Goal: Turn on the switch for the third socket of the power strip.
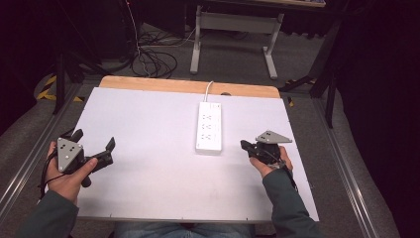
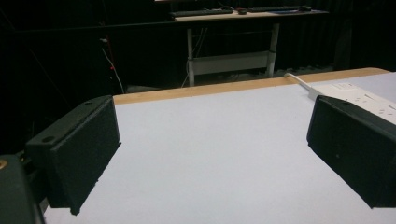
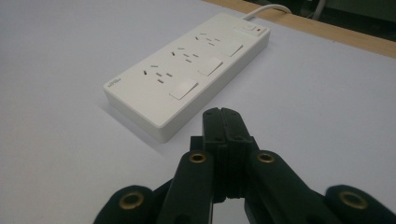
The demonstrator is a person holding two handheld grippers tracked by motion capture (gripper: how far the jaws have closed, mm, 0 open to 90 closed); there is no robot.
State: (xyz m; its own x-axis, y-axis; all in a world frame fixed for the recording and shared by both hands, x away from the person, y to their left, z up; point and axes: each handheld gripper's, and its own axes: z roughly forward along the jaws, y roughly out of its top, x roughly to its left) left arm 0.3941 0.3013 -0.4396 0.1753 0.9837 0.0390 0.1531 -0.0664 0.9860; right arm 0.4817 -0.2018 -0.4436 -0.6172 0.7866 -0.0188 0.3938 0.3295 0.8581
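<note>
Item: white power strip [image 1: 208,127], lying flat on the pale table [image 1: 148,163] toward its far edge, long side running away from the seated person, cord leaving over the wooden rim at the back. Three socket groups, each with its own rocker switch, and a small switch at the cord end, as seen in the right gripper view [image 3: 189,70].

Right gripper [image 1: 246,145]: held low just to the right of the strip's near end, apart from it, nose aimed at it. Jaws pressed together, nothing between them.

Left gripper [image 1: 110,148]: well apart on the table's left side, jaws spread wide and empty, bare tabletop between them.

Step in hand, by my reading: an approach to the strip with the closed right tip, likely as a poking tool; no contact yet.

Next move calls for: a short advance of the closed tip onto one rocker switch, pressed squarely. The strip is light and may slide; the open left gripper could steady it.
</note>
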